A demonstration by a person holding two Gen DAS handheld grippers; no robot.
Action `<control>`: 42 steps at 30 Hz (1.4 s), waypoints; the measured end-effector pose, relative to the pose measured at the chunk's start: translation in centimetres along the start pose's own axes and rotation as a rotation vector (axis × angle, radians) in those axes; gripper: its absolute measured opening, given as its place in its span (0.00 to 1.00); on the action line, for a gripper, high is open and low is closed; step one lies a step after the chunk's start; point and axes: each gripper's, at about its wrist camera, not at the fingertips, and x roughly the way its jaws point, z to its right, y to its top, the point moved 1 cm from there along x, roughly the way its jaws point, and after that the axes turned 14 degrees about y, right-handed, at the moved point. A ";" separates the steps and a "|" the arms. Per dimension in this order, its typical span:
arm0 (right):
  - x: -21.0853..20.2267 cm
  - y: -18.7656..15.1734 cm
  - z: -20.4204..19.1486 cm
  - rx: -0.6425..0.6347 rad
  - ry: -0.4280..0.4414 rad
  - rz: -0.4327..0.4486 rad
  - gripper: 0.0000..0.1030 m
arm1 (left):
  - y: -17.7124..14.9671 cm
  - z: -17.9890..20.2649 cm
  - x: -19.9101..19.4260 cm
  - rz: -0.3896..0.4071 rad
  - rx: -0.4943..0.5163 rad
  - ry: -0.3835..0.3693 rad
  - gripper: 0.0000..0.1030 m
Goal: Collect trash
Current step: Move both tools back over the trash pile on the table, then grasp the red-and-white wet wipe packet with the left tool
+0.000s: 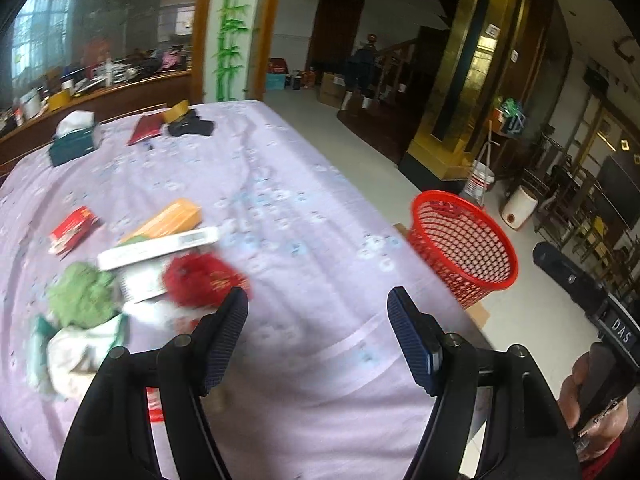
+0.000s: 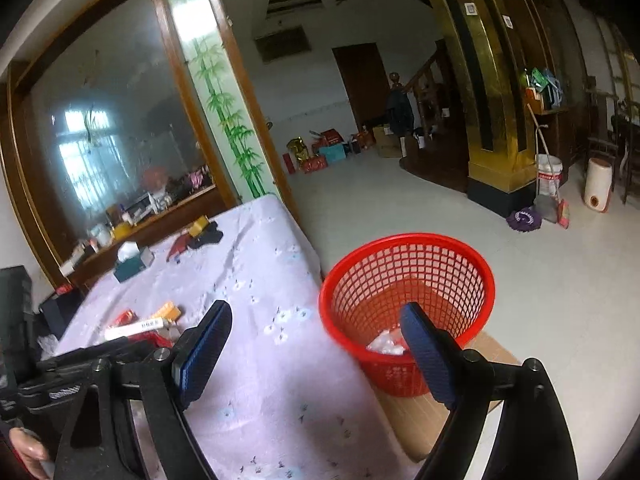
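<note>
Trash lies on the lilac tablecloth [image 1: 304,208] in the left wrist view: a crumpled red wad [image 1: 200,276], a crumpled green wad [image 1: 80,296], a long white box [image 1: 160,246], an orange box [image 1: 168,218], a red packet [image 1: 74,228] and a white-green wrapper [image 1: 72,356]. My left gripper [image 1: 320,320] hovers open and empty just right of the red wad. The red mesh basket [image 2: 408,276] stands beside the table's edge with white crumpled trash [image 2: 386,344] inside. My right gripper [image 2: 316,340] is open and empty, its right finger over the basket's rim.
At the far end of the table lie a tissue box [image 1: 74,140], a red booklet [image 1: 146,128], a black item [image 1: 190,126] and a yellow roll [image 1: 176,110]. The basket rests on a cardboard box [image 2: 492,350]. A bucket [image 2: 550,174] and broom stand by the gold pillar.
</note>
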 end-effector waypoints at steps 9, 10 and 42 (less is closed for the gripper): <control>3.4 -3.7 -6.2 -0.097 0.071 -0.162 0.87 | -2.7 -6.5 -1.8 0.018 -0.063 0.070 0.69; 3.7 -4.0 -6.7 -0.102 0.080 -0.174 0.87 | -2.9 -7.1 -1.8 0.019 -0.073 0.077 0.69; 6.9 -7.2 -11.1 -0.152 0.224 -0.320 0.87 | -6.5 -9.1 1.8 -0.068 0.345 0.155 0.69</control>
